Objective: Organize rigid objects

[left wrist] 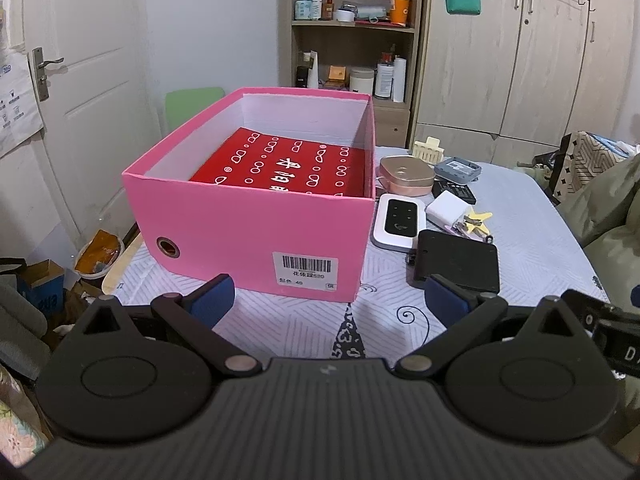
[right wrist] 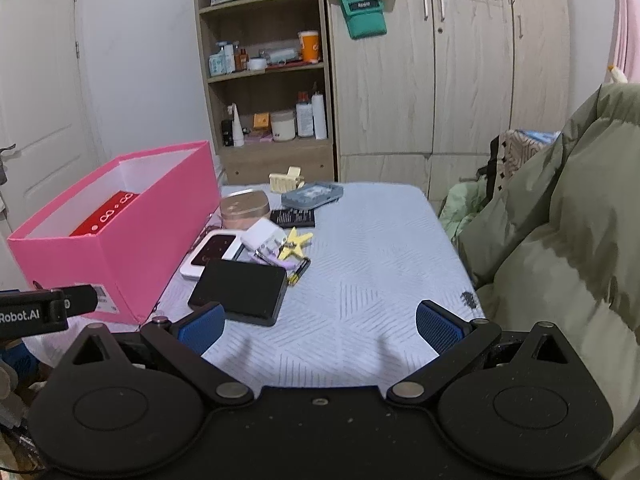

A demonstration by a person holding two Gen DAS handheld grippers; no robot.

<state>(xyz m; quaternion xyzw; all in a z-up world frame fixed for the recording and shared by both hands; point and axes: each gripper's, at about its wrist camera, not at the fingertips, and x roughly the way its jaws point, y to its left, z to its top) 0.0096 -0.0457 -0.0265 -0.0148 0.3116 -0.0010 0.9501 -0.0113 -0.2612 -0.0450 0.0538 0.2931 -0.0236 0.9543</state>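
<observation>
On patterned table (right wrist: 360, 240): pink box (left wrist: 256, 220), gadget clutter; both tongs (left wrist: 328, 300) (right wrist: 320, 324) apart, empty.

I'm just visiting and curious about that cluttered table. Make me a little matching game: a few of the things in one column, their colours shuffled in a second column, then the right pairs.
Things:
1. big open box
2. star-shaped piece
3. flat square case nearest the grippers
4. charger plug

Colours:
A. white
B. black
C. pink
D. yellow

Pairs: 1-C, 2-D, 3-B, 4-A
</observation>
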